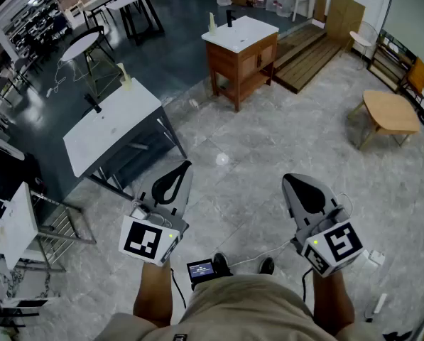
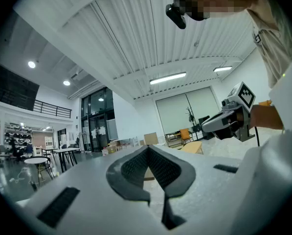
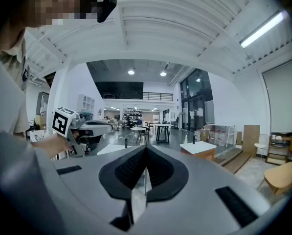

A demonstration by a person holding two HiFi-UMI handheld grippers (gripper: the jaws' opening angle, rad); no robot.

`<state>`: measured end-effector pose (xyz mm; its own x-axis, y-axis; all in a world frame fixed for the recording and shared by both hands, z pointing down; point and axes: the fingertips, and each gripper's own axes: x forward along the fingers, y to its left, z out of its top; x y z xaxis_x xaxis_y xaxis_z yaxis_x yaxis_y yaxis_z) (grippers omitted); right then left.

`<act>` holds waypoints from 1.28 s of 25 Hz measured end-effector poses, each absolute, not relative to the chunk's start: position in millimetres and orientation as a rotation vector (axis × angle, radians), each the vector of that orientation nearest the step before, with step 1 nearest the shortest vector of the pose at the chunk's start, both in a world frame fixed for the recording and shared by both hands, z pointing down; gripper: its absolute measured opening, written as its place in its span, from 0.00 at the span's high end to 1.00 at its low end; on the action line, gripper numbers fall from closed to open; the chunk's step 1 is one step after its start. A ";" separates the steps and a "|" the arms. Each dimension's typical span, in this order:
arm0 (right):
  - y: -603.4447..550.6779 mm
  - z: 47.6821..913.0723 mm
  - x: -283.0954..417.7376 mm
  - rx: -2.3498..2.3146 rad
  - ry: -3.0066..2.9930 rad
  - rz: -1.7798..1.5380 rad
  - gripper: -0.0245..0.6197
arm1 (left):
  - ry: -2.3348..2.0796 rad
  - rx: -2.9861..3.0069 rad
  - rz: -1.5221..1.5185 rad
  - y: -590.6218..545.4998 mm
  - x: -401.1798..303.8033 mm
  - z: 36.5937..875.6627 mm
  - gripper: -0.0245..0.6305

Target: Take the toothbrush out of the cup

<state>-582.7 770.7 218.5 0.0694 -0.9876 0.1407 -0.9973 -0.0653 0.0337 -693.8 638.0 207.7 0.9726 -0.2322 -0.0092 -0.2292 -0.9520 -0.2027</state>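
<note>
Over grey floor (image 1: 247,162), left gripper (image 1: 186,166) and right gripper (image 1: 287,180) hovering, jaws closed, empty; pale upright item (image 1: 125,77) (cup? unclear) standing well apart on white table (image 1: 105,130).

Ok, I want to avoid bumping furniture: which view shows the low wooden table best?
The head view: the low wooden table shows whole, top and legs. The right gripper view catches it at its right edge; the left gripper view shows it small and distant.
</note>
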 end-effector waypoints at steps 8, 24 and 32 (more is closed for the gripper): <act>764.1 219.1 -582.0 2.209 -2.057 0.132 0.96 | 0.337 -2.918 -0.055 631.1 -694.0 213.6 0.95; 706.3 233.4 -602.6 2.172 -2.083 0.149 0.95 | 0.347 -2.955 -0.024 583.9 -710.0 229.2 0.95; 690.5 233.7 -551.5 2.172 -2.068 0.139 0.95 | 0.360 -2.949 -0.040 565.4 -670.2 232.6 0.95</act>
